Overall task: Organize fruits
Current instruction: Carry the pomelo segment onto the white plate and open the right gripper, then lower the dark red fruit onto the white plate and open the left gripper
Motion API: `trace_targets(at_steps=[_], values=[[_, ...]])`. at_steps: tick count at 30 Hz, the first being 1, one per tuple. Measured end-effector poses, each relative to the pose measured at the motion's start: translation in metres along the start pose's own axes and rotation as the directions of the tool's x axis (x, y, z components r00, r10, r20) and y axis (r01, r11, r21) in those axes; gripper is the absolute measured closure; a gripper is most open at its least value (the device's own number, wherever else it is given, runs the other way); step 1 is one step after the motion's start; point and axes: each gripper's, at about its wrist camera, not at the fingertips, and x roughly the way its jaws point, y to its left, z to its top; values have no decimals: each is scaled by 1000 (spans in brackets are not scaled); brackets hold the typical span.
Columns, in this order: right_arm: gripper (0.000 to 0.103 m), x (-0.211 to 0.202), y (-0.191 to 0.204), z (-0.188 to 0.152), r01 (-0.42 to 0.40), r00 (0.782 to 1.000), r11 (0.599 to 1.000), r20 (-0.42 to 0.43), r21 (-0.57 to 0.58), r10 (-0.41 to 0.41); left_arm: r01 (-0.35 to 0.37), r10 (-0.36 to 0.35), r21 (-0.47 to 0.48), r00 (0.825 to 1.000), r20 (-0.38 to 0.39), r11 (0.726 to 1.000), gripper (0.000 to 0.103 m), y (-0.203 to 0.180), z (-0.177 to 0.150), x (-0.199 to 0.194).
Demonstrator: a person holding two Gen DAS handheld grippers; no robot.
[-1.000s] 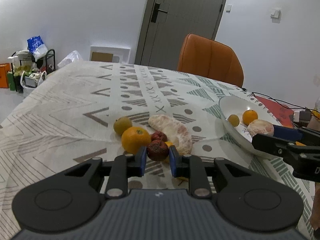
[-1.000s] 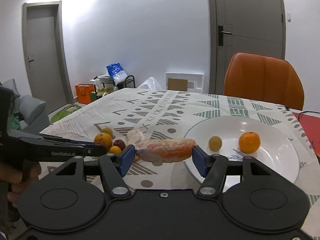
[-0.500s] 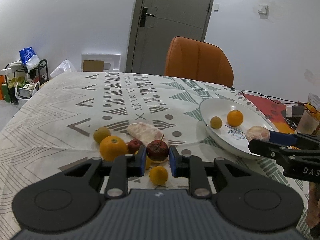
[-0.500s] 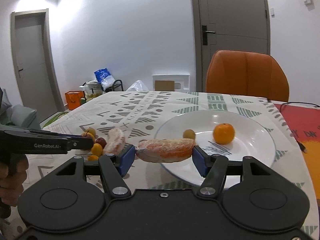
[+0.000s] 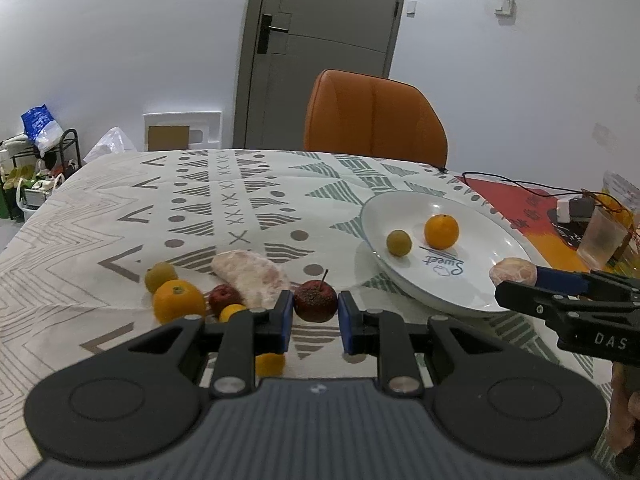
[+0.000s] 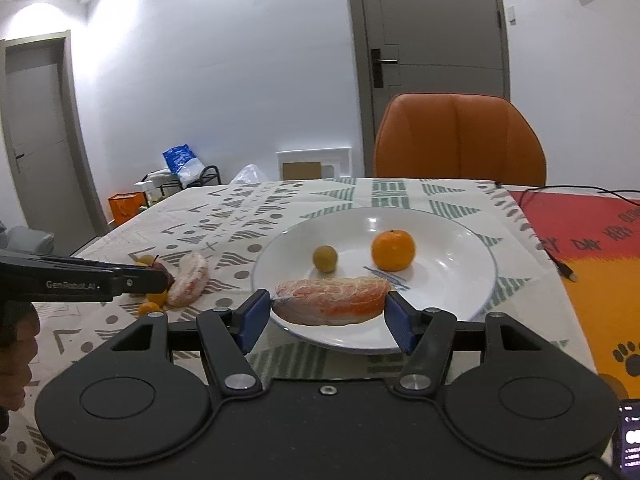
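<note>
My left gripper is shut on a small dark red apple and holds it above the tablecloth, left of the white plate. My right gripper is shut on a wrapped pomelo wedge over the plate's near rim. The plate holds an orange and a small green-yellow fruit. On the cloth lie another pomelo wedge, an orange, a green fruit, a red apple and small yellow-orange fruits.
An orange chair stands at the table's far side. A red-orange mat with a cable lies right of the plate. A plastic cup stands at the far right. A phone is at the lower right.
Both grippers moved right toward the plate with their fruit. The right gripper's pomelo wedge went from beside the plate to over its near rim. The left gripper lifted the apple away from the fruit pile.
</note>
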Motion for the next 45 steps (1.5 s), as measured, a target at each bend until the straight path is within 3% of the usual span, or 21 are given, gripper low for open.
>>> trace_targets(at_steps=[25,30,45], values=[[43,2,-38,-2,60,998,997,22,50,-61,45,-45,65,999,-12,997,81,-42,11,22],[31,1,-43,-3,83,996,995,35,60,-86,55,-54,79,998,-15,995,81,-49,14,28],[31,-12,-52,-6,73,996,993,44,93,-78,111,-110,109,994,-20,988,80,-73,26,48]])
